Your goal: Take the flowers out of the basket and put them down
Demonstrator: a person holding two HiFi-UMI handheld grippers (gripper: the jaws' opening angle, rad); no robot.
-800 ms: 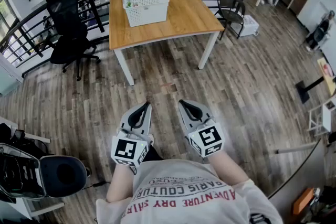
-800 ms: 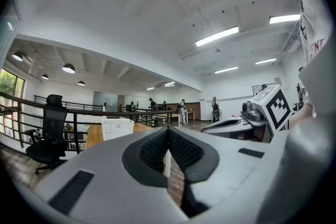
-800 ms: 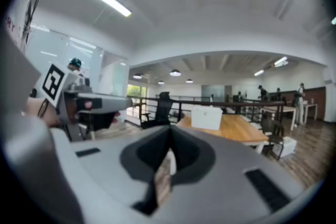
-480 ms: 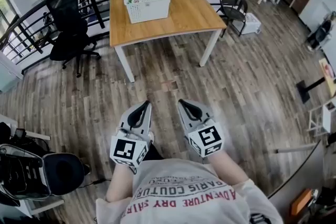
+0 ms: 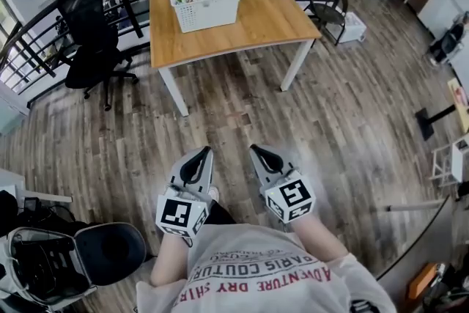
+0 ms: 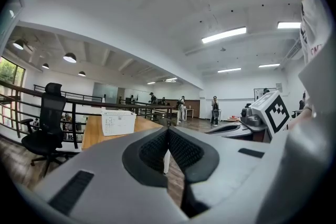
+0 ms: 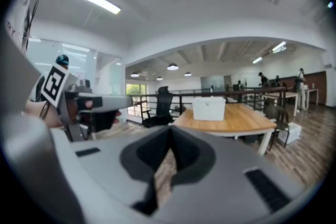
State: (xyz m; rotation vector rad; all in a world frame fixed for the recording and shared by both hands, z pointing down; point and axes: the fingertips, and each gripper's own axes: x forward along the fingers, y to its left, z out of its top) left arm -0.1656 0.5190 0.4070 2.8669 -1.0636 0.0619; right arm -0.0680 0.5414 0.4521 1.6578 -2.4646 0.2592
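Head view: approach judged in hand. The left hand-held gripper (image 5: pixel 203 151) and right hand-held gripper (image 5: pixel 255 149), both closed and empty, must be brought to the basket (image 5: pixel 205 2) at the far edge of the worktop (image 5: pixel 249 26).

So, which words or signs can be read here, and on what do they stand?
"PARIS COUTUR": upside down, on the shirt.
"ADVENTURE DRY SHIRT": upside down, same shirt.
A smaller line there: too blurred to read.
Left cube, right cube: square markers, no words.

Open floor (image 5: pixel 330 121) to table (image 5: pixel 256 22), room beside basket (image 5: pixel 205 4)
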